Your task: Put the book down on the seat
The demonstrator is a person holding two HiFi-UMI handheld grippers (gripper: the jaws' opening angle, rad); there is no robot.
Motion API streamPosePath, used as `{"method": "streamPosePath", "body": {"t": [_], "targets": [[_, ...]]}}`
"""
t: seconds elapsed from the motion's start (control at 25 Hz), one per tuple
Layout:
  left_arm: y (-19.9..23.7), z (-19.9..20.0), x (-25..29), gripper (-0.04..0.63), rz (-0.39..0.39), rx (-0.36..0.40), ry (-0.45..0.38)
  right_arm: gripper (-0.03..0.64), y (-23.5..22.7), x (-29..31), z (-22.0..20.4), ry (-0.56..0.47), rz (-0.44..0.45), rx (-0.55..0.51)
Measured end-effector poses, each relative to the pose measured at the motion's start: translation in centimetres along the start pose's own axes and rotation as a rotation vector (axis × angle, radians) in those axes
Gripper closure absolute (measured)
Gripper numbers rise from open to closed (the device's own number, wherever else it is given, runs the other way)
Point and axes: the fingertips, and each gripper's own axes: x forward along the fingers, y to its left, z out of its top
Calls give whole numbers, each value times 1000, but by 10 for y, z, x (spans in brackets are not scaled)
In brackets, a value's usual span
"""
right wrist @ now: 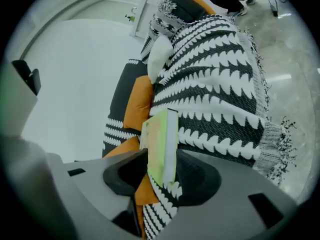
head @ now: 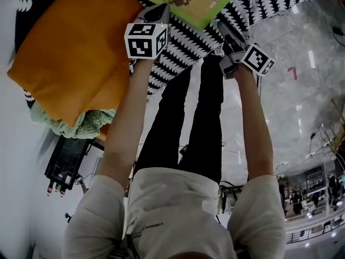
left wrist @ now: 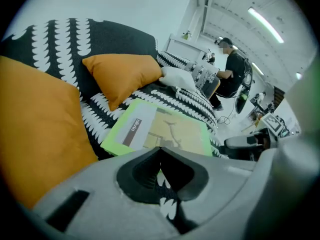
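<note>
A lime-green book point(head: 186, 1) lies flat on the seat, which is covered by a black-and-white patterned blanket point(head: 183, 42). My left gripper point(head: 158, 11) hangs over the book's near edge. In the left gripper view its jaws point(left wrist: 160, 149) meet at the tips with nothing between them, and the book point(left wrist: 165, 131) lies just beyond. My right gripper point(head: 222, 28) is at the book's right corner. In the right gripper view the book point(right wrist: 161, 139) shows edge-on between the jaws of this gripper point(right wrist: 162, 169), which stand wide and do not press on it.
A large orange cushion point(head: 70, 53) lies left of the book, with a green knitted piece point(head: 75, 125) under it. A second orange cushion point(left wrist: 125, 74) and a white one point(left wrist: 180, 79) sit further along the sofa. The marble floor point(head: 302, 90) is to the right. A person point(left wrist: 232, 69) stands far off.
</note>
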Motion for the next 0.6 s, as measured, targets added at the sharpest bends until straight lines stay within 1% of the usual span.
{"method": "streamPosePath", "body": {"t": [0.04,0.12,0.24,0.32,0.4,0.52,0.6], "targets": [[-4,0,-8,588,-6,1,-4,443,10,-1,3,-9,17,4],[-14,-3,-23,588,-17,3,-6,443,24,-5,4,-12,0,-7],[-28,-5,-43,588,-47,21,13,442,49,-9,5,-24,-12,-19],[-37,0,-61,588,-60,22,19,442,68,-14,6,-41,-10,1],[-46,14,-83,588,-63,27,2,442,89,-19,8,-46,-13,9],[-69,36,-121,588,-93,78,-25,442,123,-34,4,-44,-27,-4],[-82,45,-143,588,-118,129,-30,442,146,-44,0,-45,-34,-12]]}}
